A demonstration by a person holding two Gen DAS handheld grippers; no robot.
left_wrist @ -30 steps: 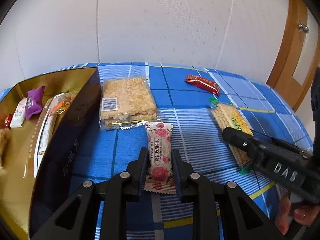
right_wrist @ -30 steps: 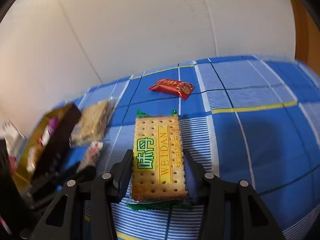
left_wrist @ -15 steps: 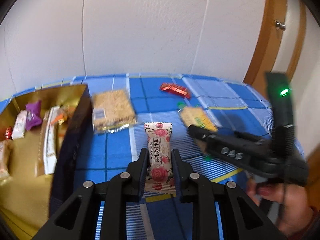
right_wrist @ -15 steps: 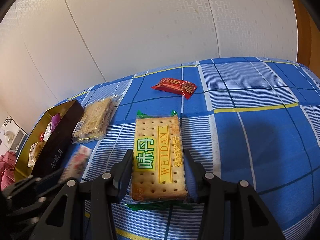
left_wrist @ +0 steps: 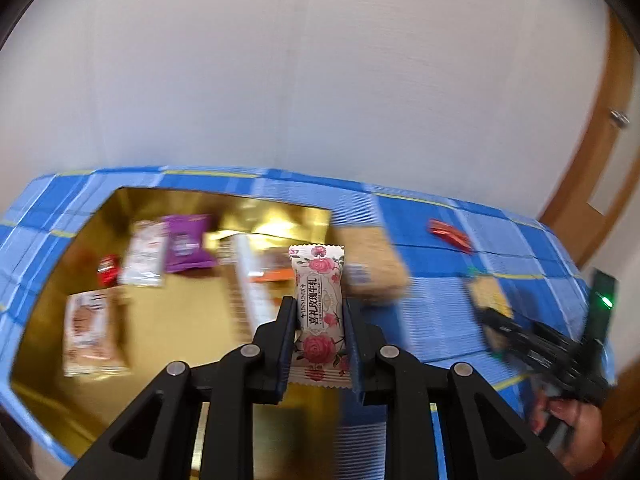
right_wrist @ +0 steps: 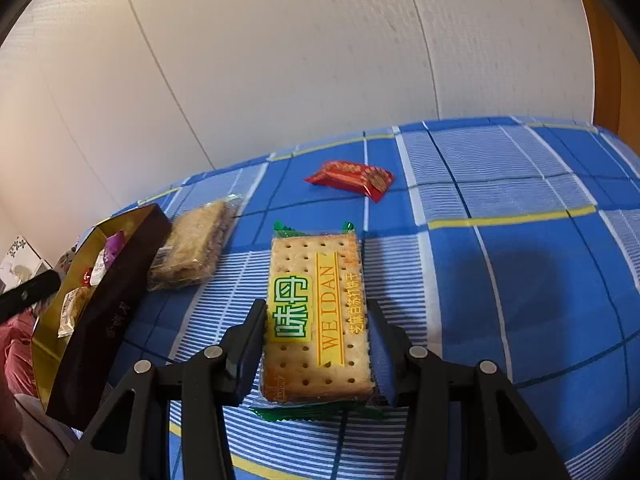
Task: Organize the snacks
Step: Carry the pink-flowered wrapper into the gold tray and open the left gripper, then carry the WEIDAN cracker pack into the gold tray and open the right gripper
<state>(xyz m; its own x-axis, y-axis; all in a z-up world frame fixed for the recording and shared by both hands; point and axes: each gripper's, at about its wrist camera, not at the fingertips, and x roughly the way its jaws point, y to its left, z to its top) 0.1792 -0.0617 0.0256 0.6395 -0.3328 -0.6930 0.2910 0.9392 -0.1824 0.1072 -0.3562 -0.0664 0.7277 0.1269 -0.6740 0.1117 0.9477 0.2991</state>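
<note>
1. The left gripper (left_wrist: pixel 318 316) was clamped on a rose-printed candy packet (left_wrist: pixel 319 312), held up over the right edge of the gold-lined box (left_wrist: pixel 52 300); its Chinese label was too small to read.
2. The right gripper (right_wrist: pixel 318 328) had its jaws pressed to both sides of a cracker pack (right_wrist: pixel 316 316) marked "WEIDAN", which lay flat on the blue checked cloth (right_wrist: pixel 520 280).
3. The box held a purple packet (left_wrist: pixel 186 242), a small red candy (left_wrist: pixel 108 268), a white packet (left_wrist: pixel 144 254), a biscuit packet (left_wrist: pixel 93 332) and a long white wrapper (left_wrist: pixel 250 292).
4. Beside the box lay a clear-wrapped grain bar (right_wrist: pixel 192 248); farther back, a red candy (right_wrist: pixel 352 178).
</note>
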